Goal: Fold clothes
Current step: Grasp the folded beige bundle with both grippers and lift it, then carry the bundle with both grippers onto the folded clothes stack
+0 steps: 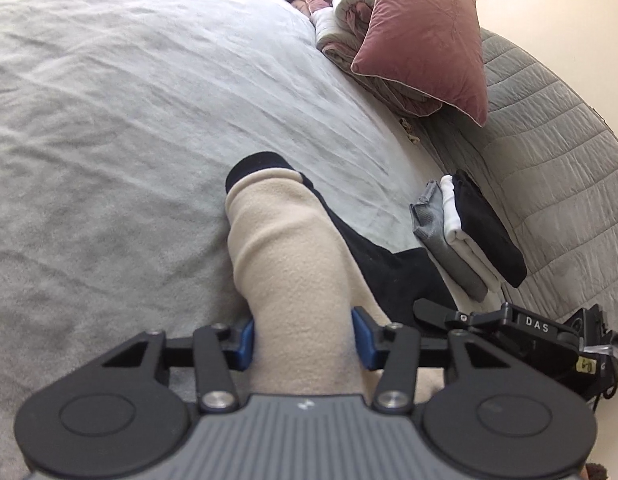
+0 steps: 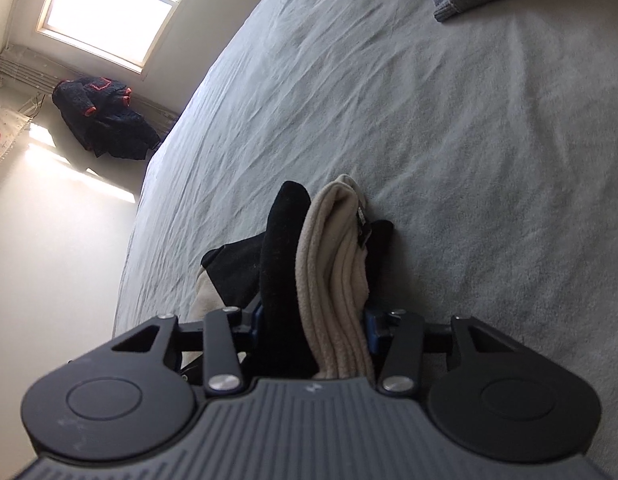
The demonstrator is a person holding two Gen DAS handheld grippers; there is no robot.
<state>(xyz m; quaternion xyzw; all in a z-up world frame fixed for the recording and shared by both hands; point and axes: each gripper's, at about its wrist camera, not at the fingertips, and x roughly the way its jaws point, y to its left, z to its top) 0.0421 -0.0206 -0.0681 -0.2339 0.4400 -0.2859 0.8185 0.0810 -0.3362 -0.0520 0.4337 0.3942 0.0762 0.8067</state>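
Left wrist view: a beige-and-black fleece garment (image 1: 285, 264) on the bed (image 1: 109, 120) is pinched by the left tongs (image 1: 305, 338); bunched folds are apparently clamped by the right tongs (image 2: 313, 326).

Each tool, left tool (image 1: 305, 344) and right tool (image 2: 313, 326), has a grey ribbed body flanked by two round black discs, black linkage arms with silver screws, and blue pads (image 1: 363, 338) at the fingertips.
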